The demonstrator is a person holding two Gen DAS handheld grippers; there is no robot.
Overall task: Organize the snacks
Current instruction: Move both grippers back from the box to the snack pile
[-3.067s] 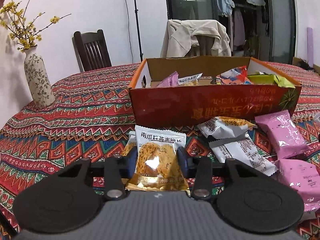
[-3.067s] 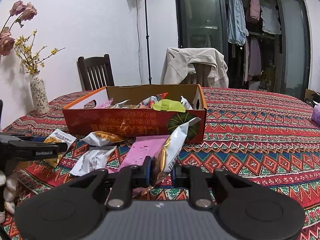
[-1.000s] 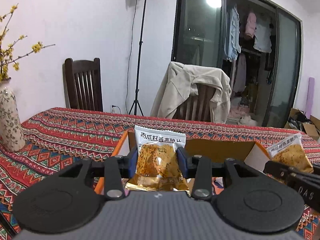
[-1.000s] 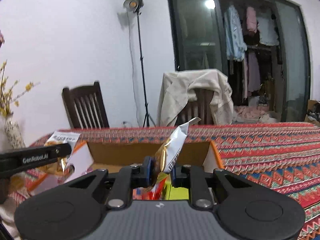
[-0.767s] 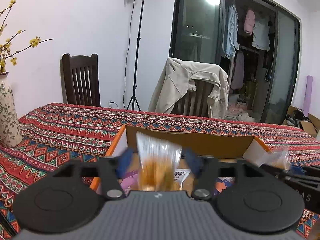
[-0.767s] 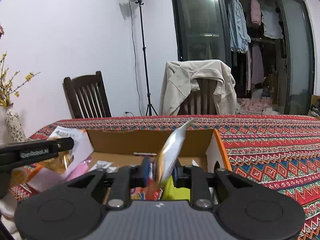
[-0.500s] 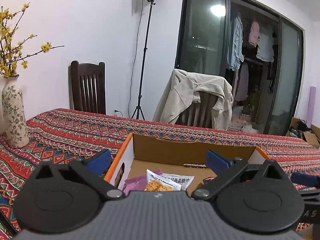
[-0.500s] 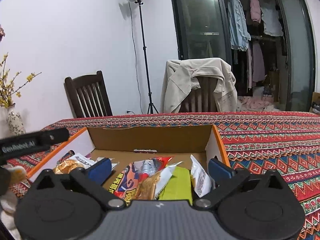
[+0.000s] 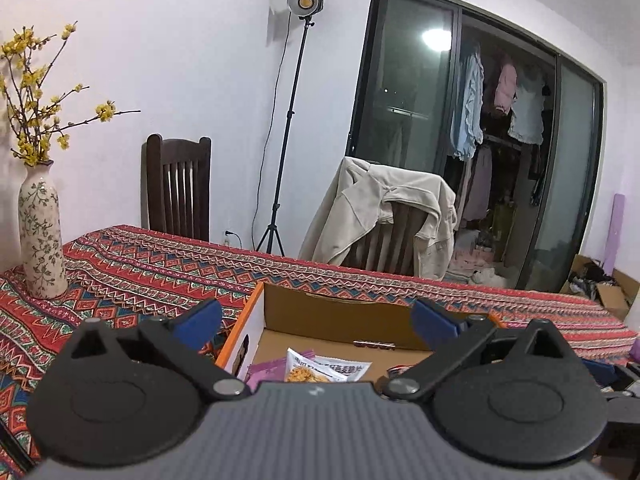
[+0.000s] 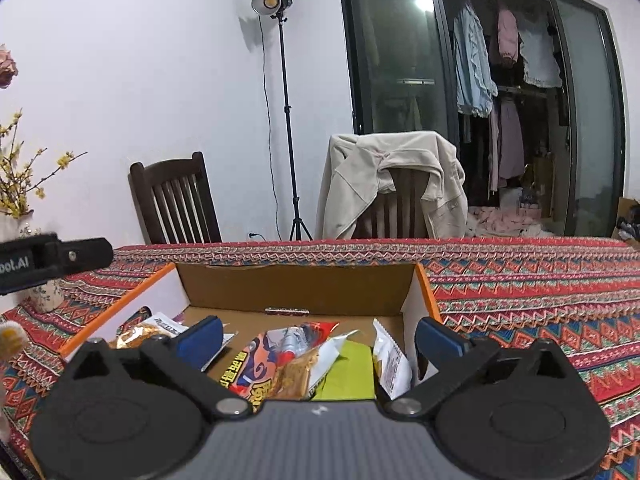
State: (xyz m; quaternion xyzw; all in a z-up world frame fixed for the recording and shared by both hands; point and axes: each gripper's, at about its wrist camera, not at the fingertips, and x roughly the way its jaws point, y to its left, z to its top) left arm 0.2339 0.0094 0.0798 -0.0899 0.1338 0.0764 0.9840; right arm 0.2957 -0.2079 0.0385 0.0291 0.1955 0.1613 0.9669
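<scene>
left gripper [image 9: 316,322] jaws wide, empty | right gripper [image 10: 320,336] jaws wide, empty | 2 claws over cardboard box [image 10: 296,286] | snack packets [image 10: 288,364] lie inside | judgement: lift straight up clear of rim before next pick

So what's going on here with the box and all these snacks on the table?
A person is sorting snack packets into an open cardboard box on a patterned tablecloth, using a handheld gripper in each hand. Both the left gripper and the right gripper hover over the box with jaws wide open and nothing between them. Inside lie a white crisp packet, a purple packet, an orange-red packet and a green one.
</scene>
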